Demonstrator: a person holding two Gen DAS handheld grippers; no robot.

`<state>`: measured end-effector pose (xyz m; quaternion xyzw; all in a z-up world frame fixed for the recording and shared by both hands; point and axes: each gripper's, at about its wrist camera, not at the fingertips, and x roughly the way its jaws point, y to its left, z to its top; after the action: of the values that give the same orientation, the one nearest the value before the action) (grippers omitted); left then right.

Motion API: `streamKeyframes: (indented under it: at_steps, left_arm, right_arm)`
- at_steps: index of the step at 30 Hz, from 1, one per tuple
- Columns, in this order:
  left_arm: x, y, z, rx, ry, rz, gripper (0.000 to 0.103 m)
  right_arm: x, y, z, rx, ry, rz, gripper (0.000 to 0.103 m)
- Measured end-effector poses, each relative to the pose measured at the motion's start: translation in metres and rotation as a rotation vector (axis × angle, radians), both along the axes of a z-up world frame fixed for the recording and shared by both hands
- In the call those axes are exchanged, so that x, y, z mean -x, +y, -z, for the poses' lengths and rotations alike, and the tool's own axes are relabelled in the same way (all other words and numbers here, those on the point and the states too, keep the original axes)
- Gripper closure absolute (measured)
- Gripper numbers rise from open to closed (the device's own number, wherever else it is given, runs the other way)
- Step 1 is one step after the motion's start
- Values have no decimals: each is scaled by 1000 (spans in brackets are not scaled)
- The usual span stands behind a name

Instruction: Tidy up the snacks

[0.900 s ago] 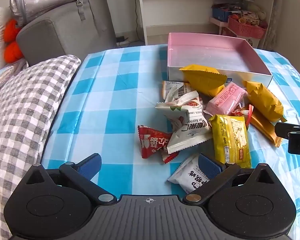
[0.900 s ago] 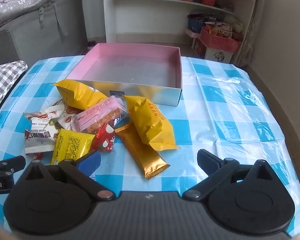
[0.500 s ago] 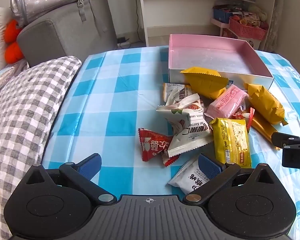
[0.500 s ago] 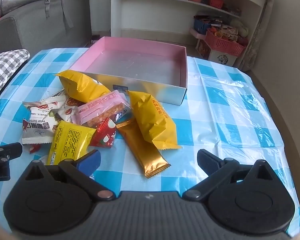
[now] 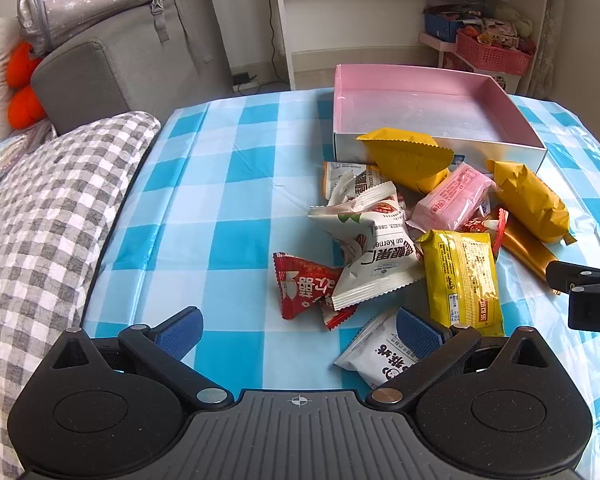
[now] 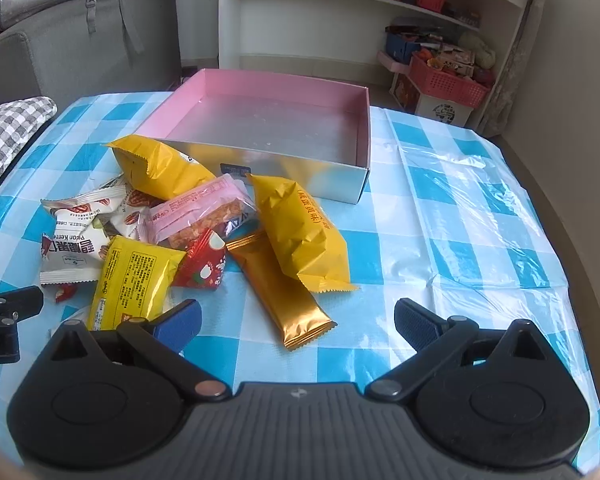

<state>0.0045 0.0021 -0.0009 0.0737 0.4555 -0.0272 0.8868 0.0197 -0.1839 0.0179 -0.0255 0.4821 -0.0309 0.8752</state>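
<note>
The pink box (image 6: 260, 92) sits in the upper middle of the right wrist view with nothing inside it. The snacks (image 6: 188, 220) lie heaped on the blue checked tablecloth (image 6: 440, 216) just before the box: yellow, gold, pink, white and red packets, some overlapping. Left gripper (image 5: 298, 326) and right gripper (image 6: 296, 320) both stand wide, holding nothing.

Left gripper (image 5: 298, 330) and right gripper (image 6: 296, 322) side by side, tilted downward, jaws wide apart, nothing between.
</note>
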Motion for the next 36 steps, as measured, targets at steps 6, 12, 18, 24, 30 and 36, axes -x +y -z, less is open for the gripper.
streamKeyframes:
  at_steps: [6,12,18,24,30,36]
  left_arm:
    - [0,0,0,0,0,0,0]
    - [0,0,0,0,-1,0,0]
    - [1,0,0,-1,-2,0,0]
    - [2,0,0,-1,-3,2,0]
    - [2,0,0,-2,-4,3,0]
    - [2,-1,0,-2,-4,2,0]
  right_arm:
    - [-1,-1,2,3,7,-1,0]
    - [-1,0,2,4,7,-1,0]
    - [0,-1,2,3,7,0,0]
    - [0,-1,3,2,10,1,0]
    - [0,-1,3,2,10,1,0]
    - [0,-1,3,2,10,0,0]
